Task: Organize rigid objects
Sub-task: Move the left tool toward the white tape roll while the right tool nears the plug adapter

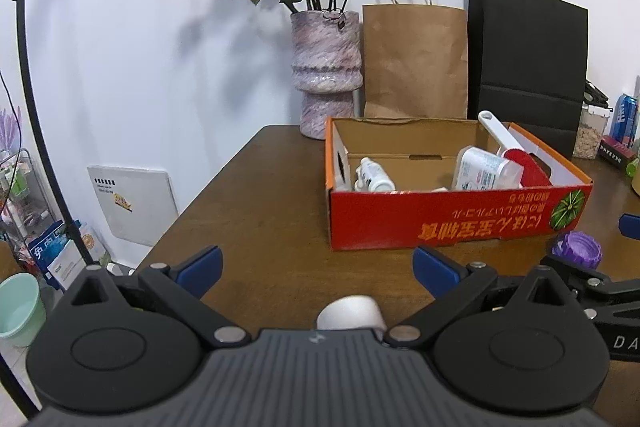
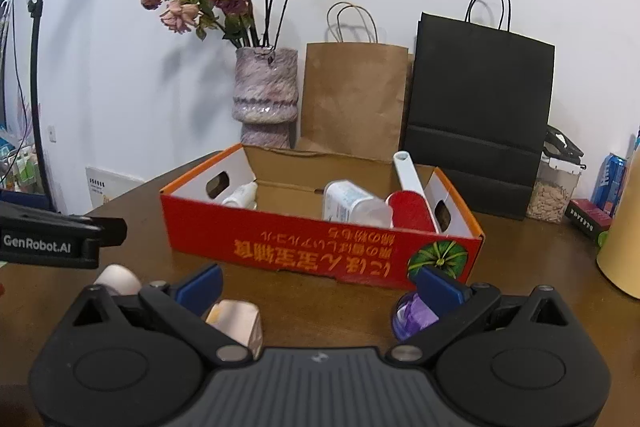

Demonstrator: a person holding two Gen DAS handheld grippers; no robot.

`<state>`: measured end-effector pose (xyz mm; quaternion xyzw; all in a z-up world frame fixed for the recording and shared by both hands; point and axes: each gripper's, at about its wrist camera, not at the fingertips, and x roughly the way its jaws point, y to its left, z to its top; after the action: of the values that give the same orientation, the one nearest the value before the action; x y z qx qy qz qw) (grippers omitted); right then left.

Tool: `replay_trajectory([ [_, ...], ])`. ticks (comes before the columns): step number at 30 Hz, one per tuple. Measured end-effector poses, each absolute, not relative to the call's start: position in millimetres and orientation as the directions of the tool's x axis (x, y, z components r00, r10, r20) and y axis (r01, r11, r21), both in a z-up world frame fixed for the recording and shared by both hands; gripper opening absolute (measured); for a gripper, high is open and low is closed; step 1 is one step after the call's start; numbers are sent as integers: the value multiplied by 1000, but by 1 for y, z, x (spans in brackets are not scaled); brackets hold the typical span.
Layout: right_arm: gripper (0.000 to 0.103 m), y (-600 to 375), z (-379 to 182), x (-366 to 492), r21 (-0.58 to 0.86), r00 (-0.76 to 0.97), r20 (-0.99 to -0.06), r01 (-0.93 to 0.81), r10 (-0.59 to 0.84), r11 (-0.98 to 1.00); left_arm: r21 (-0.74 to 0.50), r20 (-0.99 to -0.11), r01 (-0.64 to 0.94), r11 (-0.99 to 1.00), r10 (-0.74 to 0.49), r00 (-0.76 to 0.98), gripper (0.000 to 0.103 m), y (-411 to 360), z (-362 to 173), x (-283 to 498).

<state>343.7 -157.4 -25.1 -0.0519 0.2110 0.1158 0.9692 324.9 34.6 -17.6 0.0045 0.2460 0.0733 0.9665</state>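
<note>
- The purple cap [image 2: 412,315] lies on the table [image 2: 304,291] just in front of the red box [image 2: 320,247], partly behind the right gripper's [image 2: 318,283] right finger. It looks like hard, ridged plastic: probably light, stiff and not fragile, best pinched across its ribbed rim.
- A pale carton [image 2: 240,319] sits beside the left finger (small, likely light, flat sides to squeeze).
- A white cylinder [image 1: 352,313] rests close under the left gripper [image 1: 318,269]; its smooth round side may roll or slip.
- Both grippers stand wide open, holding nothing.
- The box already holds a small bottle [image 1: 372,177], a larger tub [image 1: 482,171] and a red-and-white lint roller [image 1: 516,151].
- Behind stand a vase [image 1: 326,71] and paper bags [image 1: 416,63].
</note>
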Motion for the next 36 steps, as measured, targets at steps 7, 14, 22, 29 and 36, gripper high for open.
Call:
replay_trajectory([
  [7,103,-151,-32,331,-51,876,-434,-257,210,965,60,-489,-152,987,162,857,103,42,-30,312],
  [14,103,-149,-38,323,-41,870,-445,-259,215,965,66,-503,-155,986,167,848,103,47,-41,306],
  [22,103,-140,-48,326,-40,851,-478,-269,218,962,40,-506,-149,988,149,850,103,54,-46,304],
  [29,99,-128,-59,344,-32,827,-521,-269,214,963,10,-512,-165,986,147,846,103,62,-49,305],
  [36,84,-115,-68,361,-29,802,-555,-286,222,958,-3,-512,-191,982,162,843,103,65,-49,308],
])
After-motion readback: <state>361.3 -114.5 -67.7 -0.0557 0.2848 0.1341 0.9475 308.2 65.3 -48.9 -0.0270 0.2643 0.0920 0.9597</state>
